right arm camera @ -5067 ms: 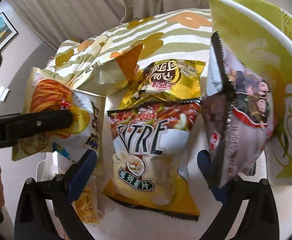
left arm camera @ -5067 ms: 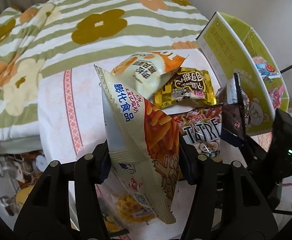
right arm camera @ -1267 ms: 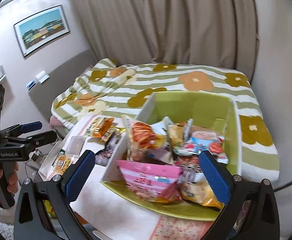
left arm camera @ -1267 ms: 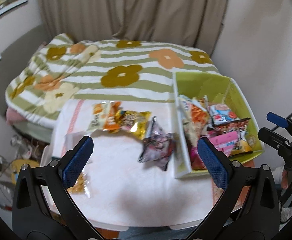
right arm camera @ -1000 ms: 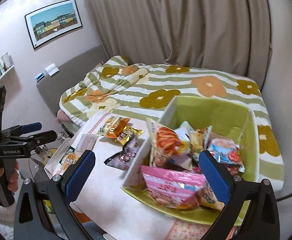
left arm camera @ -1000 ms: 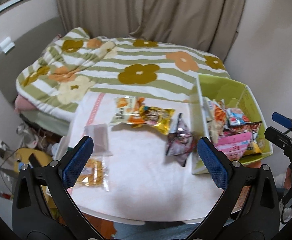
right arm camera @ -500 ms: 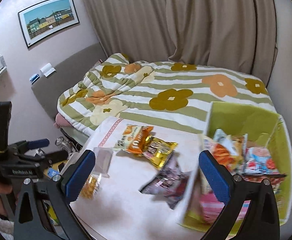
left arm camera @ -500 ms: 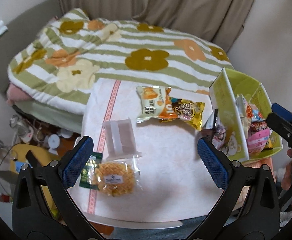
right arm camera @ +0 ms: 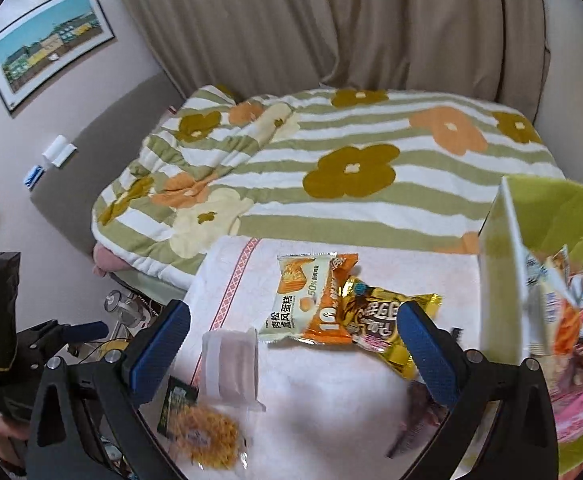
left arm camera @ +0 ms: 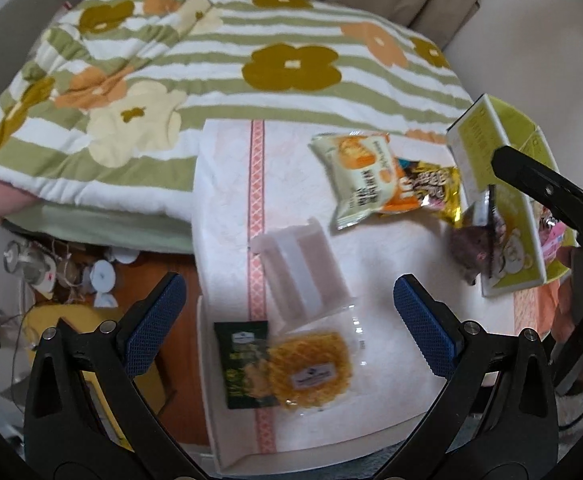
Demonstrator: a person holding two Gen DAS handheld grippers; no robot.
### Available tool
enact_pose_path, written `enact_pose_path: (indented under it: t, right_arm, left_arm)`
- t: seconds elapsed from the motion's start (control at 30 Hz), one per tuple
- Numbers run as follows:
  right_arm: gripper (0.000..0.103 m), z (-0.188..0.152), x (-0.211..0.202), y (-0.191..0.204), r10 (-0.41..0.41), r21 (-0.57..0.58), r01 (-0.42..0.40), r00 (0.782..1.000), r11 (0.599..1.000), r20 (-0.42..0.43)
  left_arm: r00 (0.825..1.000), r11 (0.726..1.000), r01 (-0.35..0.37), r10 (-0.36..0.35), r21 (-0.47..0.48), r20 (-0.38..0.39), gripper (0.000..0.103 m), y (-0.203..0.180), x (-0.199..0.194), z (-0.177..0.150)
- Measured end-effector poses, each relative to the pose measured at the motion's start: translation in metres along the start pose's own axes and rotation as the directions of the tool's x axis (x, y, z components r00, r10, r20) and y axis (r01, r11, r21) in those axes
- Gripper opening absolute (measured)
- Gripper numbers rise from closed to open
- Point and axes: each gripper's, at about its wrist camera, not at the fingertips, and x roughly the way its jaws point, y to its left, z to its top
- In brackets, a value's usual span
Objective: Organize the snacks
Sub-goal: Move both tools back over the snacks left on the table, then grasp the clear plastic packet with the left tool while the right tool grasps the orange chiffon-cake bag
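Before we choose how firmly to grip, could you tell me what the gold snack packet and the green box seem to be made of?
Gold snack packet: probably metallised plastic film, glossy, with crinkles and bright highlights.
Green box: seemingly printed cardboard, with flat stiff walls, white edges and a matte finish.

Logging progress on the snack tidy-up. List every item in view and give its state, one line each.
left gripper: open, holding nothing
right gripper: open, holding nothing
green box: open-topped, holding snacks
cake packet: flat on the table
gold packet: on the table, overlapping the cake packet
dark packet: leaning against the box
waffle packet: flat on the table
clear tray: empty
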Motion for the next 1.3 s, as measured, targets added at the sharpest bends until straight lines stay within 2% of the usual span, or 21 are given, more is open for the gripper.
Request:
enact_pose_path:
  t: [0.17,0.47,0.7,0.93,1.1,1.2,1.3]
  right_arm:
    - [0.103,0.005,0.031,0.001,-0.011,0.054,0.014,0.998,0.998,-0.062]
    - [0.103,0.015,0.078,-0.004,-0.026,0.04,0.033,0.987,0.999,-0.161]
    - [0.103,0.014,0.112,-0.015,-0.026,0.018,0.031,0.976,0.999,-0.217]
    - [0.103,0.014,0.134,-0.018,-0.041,-0.019,0.038,0.966,0.999,-0.254]
    - [0.103,0.013,0.146,-0.02,-0.037,-0.021,0.032,0.96,0.999,-0.278]
    - [0.103,0.013,0.152,-0.02,-0.035,-0.021,0.03,0.957,0.999,-0.289]
    - [0.103,0.011,0.158,-0.018,-0.037,-0.027,0.03,0.955,0.999,-0.294]
  left_arm:
    - [0.997,1.0,0.026,-0.026,-0.009,-0.066,0.102,0.01,0.027,0.004]
    - [0.988,0.997,0.027,-0.037,-0.066,-0.152,0.102,-0.002,0.078,-0.001]
    - [0.977,0.996,-0.045,0.029,-0.071,-0.213,0.085,-0.019,0.123,-0.01]
    - [0.974,0.993,-0.089,0.069,-0.083,-0.216,0.082,-0.023,0.139,-0.008]
    - [0.973,0.99,-0.127,0.113,-0.058,-0.202,0.07,-0.028,0.139,-0.003]
    - [0.974,0.992,-0.121,0.111,-0.036,-0.195,0.067,-0.027,0.138,-0.003]
    - [0.977,0.993,-0.105,0.092,-0.054,-0.194,0.064,-0.022,0.137,-0.003]
